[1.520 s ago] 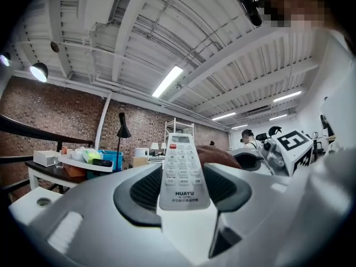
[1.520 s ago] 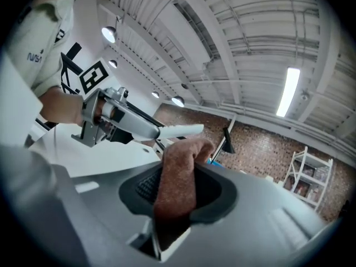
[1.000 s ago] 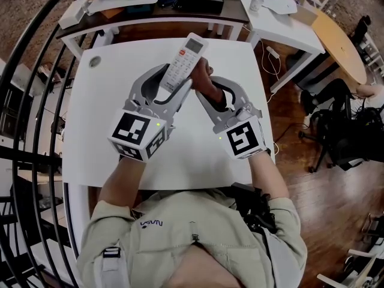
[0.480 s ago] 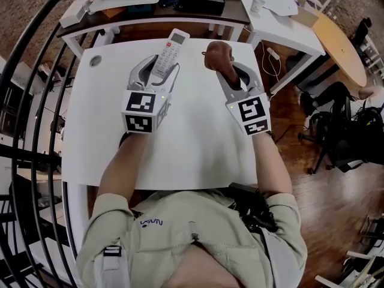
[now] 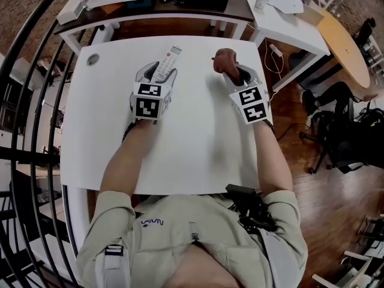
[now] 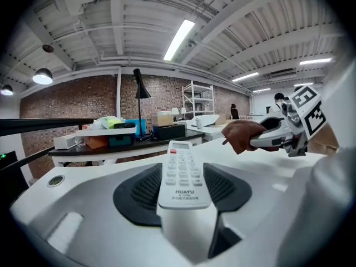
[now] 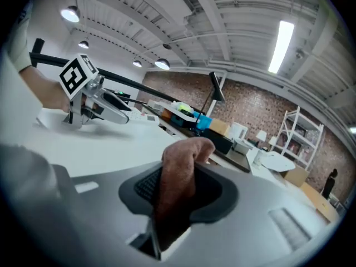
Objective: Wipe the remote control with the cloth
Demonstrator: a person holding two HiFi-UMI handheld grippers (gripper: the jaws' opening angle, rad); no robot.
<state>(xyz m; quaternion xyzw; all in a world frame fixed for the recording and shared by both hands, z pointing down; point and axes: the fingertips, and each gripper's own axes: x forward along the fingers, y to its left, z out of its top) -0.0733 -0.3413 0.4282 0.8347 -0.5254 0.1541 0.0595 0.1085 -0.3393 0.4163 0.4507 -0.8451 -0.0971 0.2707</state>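
Holding the remote control (image 6: 182,174) by its near end, the left gripper (image 5: 161,74) had its jaws closed on the two long edges, spread only as wide as the casing. That left the button face upward and most of the body sticking out beyond the jaws, probably so the cloth could reach it freely. The remote pointed away from the person, low over the far part of the white surface (image 5: 198,137). Whether its tip rested on the surface could not be told.

The right gripper (image 5: 237,74) had its jaws drawn close together, pinching a fold of the brown cloth (image 5: 223,57). The bunched end stood up past the jaws, a sensible way to present a soft pad for rubbing.

The cloth and the remote were well apart, one at each side of the surface, so no wiping contact was being made. Judging from this layout, the two either needed bringing together or were being set down.

Counted: one remote control, one cloth, two grippers, one white surface.
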